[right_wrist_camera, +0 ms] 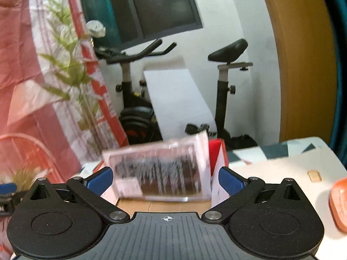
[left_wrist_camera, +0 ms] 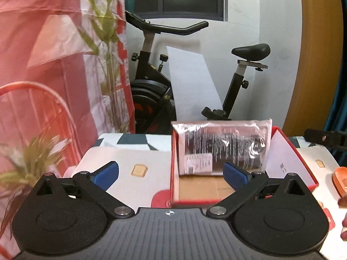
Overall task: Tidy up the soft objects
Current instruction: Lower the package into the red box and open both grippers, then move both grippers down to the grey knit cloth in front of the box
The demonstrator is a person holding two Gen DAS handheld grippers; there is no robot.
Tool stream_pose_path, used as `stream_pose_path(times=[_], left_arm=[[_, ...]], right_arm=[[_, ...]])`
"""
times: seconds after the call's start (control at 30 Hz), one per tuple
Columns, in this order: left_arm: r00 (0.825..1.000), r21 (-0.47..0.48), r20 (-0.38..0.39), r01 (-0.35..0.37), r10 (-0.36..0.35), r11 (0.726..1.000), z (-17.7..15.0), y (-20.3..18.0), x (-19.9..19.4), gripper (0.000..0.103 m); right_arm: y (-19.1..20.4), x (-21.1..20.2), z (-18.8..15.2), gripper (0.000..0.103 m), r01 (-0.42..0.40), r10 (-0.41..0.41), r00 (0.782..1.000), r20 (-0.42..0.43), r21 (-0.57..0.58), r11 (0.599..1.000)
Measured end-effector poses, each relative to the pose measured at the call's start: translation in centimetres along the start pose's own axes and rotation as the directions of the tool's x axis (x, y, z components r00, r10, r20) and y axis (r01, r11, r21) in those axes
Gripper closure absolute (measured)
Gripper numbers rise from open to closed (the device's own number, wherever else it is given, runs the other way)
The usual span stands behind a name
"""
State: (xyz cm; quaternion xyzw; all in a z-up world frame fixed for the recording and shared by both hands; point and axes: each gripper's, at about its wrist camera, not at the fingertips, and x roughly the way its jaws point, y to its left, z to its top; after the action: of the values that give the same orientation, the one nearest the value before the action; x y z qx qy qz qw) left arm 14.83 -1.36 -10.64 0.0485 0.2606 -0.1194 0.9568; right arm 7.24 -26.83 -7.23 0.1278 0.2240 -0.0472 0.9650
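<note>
At twelve o'clock from the left tool (left_wrist_camera: pixel 171 173), a plastic-wrapped packet (left_wrist_camera: pixel 223 145) stands on edge inside a red box (left_wrist_camera: pixel 173 164) with a cardboard floor, leaning on the box's far wall. Dense white lettering runs across the packet's dark contents and a pale label sits at its seven o'clock corner; none of it can be read. Small dark print on the box's white inner flap at three o'clock is also too small to read. Both blue pads (left_wrist_camera: pixel 235 174) of the left tool stand wide apart with nothing between them, and the tool points downward at the box over the patterned bench (left_wrist_camera: pixel 130 160). Seen from the right wrist, the right tool (right_wrist_camera: pixel 166 181) also has its pads spread, gripping nothing; the packet is smeared by blur at twelve o'clock. An orange dish (right_wrist_camera: pixel 339 203) lies at three o'clock. An exercise bike (left_wrist_camera: pixel 190 71) stands behind.
</note>
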Motion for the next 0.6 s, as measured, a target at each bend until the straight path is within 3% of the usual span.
stream_pose_path(times=[0.37,0.6], left_arm=[[0.999,0.009,0.007,-0.04,0.04,0.999,-4.0,-0.5,-4.2,0.0],[0.999,-0.039,-0.028,-0.043,0.042,0.998,-6.4,0.5,-5.0,0.0]], right_arm=[[1.3,-5.3,-5.2,0.0,0.063,-0.063,0.998,-0.002,-0.026,0.998],[1.2,-5.6,-7.8,0.0,0.039,-0.041,0.998,-0.055,-0.038,0.999]])
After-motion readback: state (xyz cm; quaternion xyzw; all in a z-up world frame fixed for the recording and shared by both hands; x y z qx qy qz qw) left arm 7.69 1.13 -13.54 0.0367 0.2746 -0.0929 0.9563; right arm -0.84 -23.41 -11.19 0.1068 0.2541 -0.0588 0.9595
